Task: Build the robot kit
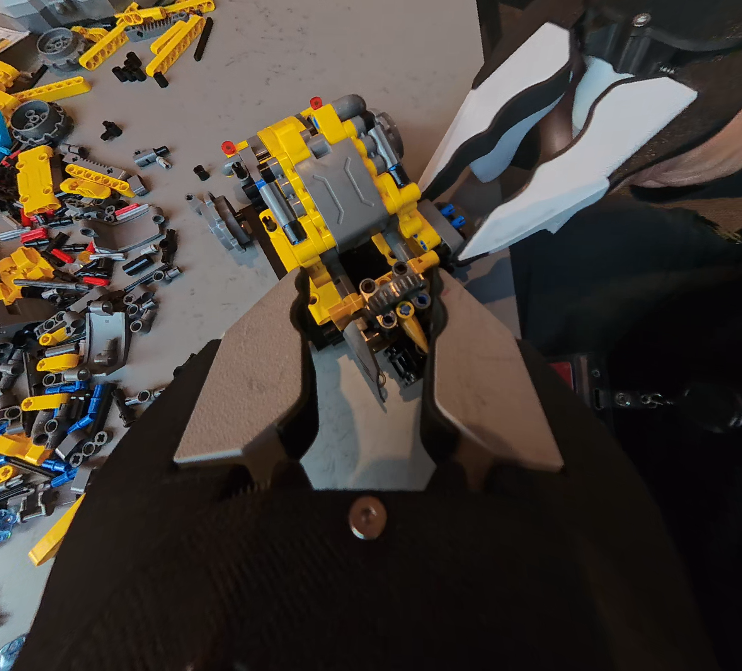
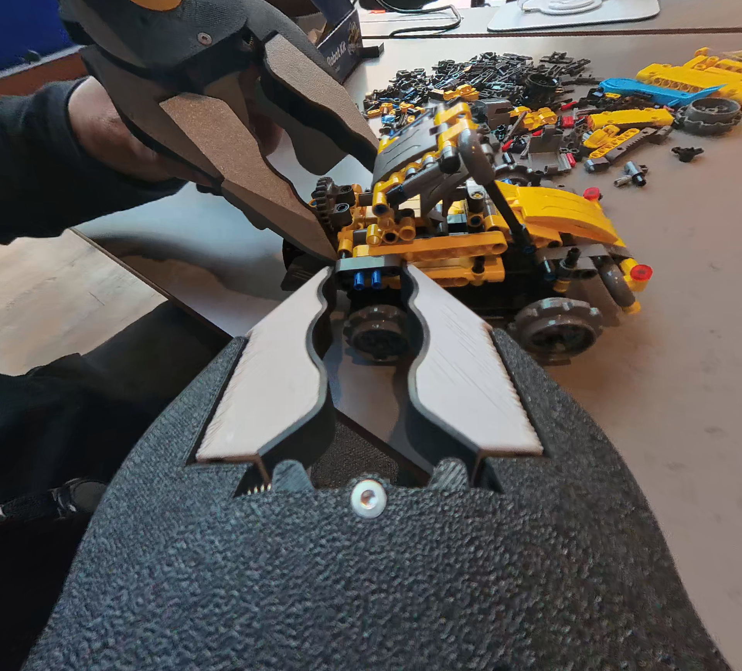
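Sprawling across the matte grey table (image 1: pixel 361 9), loose studded beams and pins (image 1: pixel 72 250) lie left of the yellow-and-grey brick vehicle (image 1: pixel 341 190). Left gripper (image 1: pixel 367 290) clamps its geared end; right gripper (image 2: pixel 367 270) pinches a dark side block.

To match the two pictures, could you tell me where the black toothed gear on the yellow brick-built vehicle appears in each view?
Left wrist view: black toothed gear sits just below centre, between the left gripper jaws.
Right wrist view: the gear is left of centre, at the vehicle's near end.
Shared landmark: the yellow brick-built vehicle's pair of blue pins.
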`<state>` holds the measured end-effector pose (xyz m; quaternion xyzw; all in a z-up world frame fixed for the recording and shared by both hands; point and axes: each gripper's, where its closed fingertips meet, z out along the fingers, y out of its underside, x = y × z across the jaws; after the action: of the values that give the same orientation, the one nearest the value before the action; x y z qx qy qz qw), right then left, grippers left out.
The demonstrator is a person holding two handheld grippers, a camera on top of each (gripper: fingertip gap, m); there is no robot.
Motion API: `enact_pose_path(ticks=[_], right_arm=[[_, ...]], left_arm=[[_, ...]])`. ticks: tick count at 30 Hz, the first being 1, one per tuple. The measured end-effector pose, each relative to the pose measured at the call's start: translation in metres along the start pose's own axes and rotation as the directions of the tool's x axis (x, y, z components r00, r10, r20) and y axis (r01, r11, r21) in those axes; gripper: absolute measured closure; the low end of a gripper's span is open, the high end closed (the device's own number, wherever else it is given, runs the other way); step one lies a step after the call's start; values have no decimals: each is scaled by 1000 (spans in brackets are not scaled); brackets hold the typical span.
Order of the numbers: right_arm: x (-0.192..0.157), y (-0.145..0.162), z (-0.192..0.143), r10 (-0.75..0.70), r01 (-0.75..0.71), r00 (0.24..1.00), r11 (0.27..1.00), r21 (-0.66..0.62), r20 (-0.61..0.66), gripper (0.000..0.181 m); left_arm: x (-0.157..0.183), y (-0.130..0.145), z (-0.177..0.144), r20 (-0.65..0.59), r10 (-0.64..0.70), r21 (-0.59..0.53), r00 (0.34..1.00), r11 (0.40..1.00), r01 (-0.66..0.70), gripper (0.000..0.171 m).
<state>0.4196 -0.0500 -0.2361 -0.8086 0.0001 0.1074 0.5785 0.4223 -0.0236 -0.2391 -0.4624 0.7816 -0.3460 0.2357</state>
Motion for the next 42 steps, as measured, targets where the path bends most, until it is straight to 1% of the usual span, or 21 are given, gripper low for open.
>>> enact_pose_path(ticks=[4, 6, 10, 13, 16, 19, 22, 25, 27, 31, 32, 33, 35, 36, 37, 38, 42], right_arm=[[1, 0, 2, -60, 58, 996, 998, -28, -59, 150], [2, -1, 3, -44, 43, 996, 999, -21, -72, 150], [5, -2, 1, -67, 64, 994, 998, -26, -91, 150], [6, -1, 1, -82, 77, 991, 996, -54, -106, 150], [7, -2, 2, -116, 105, 985, 991, -85, -126, 150], [8, -2, 3, -127, 115, 984, 989, -98, -124, 150], [11, -2, 3, -71, 65, 994, 995, -78, -87, 150], [9, -3, 6, -98, 90, 991, 993, -81, -93, 150], [5, -3, 7, -98, 92, 992, 993, -77, -79, 150], [8, -5, 10, -104, 97, 991, 992, -81, -89, 149], [7, -6, 11, -107, 100, 991, 992, -83, -86, 149], [7, -6, 12, -109, 102, 991, 991, -84, -83, 149], [5, -6, 13, -105, 99, 991, 992, -84, -79, 150], [5, -6, 13, -103, 96, 992, 992, -84, -79, 150], [5, -6, 13, -101, 94, 992, 992, -85, -81, 148], [6, -6, 13, -100, 93, 992, 992, -85, -83, 150], [8, -5, 12, -79, 72, 994, 994, -84, -80, 150]], left_arm=[[-1, 1, 0, 16, 7, -24, 1000, 1000, -6, 114], [-2, 1, 2, 45, 7, -37, 999, 999, -6, 113], [-2, -1, 3, 38, -1, -46, 999, 999, 3, 114], [-2, 0, 4, 43, -24, -37, 999, 999, 25, 113], [-2, 0, 4, 74, -37, -48, 997, 998, 40, 114], [-3, 0, 4, 71, -38, -52, 997, 998, 42, 114], [-6, -2, 4, 70, -41, -45, 997, 998, 44, 113], [-7, 0, 0, 81, -63, -43, 995, 997, 67, 113], [-6, 3, -5, 74, -85, -48, 994, 995, 89, 114], [-6, 2, -25, 37, -180, -13, 983, 983, 181, 121], [-7, 4, -28, 36, -199, -16, 979, 980, 199, 115], [-9, 6, -29, 33, -203, -18, 979, 979, 203, 113], [-5, 12, -25, -11, -221, -56, 975, 974, 220, 112], [-2, 15, -21, -37, -230, -81, 972, 971, 227, 113], [-1, 15, -18, -46, -228, -82, 973, 971, 224, 116], [-3, 15, -17, -35, -219, -77, 975, 973, 216, 119], [-4, 14, -15, -30, -211, -99, 977, 973, 207, 120]])
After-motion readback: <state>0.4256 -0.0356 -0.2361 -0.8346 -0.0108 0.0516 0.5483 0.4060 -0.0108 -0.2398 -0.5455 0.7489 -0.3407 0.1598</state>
